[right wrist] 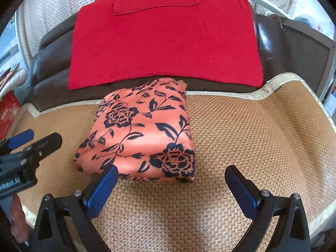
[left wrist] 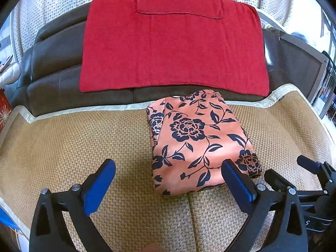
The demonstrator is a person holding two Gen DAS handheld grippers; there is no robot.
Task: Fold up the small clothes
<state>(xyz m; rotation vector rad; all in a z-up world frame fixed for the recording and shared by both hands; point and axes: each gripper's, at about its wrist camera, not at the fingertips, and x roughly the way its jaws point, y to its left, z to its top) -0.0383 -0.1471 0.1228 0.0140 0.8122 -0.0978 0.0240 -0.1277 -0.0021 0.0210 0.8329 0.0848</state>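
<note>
A folded orange garment with a dark blue flower print lies on the woven mat, its far end against the sofa back. It also shows in the right wrist view. My left gripper is open and empty, just in front of the garment's near left corner. My right gripper is open and empty, just in front of the garment's near edge. The right gripper shows at the right of the left wrist view, and the left gripper at the left of the right wrist view.
A red towel hangs over the dark brown sofa back behind the mat. The mat has a pale cream border. A red box stands at the far left. A dotted curtain hangs behind the sofa.
</note>
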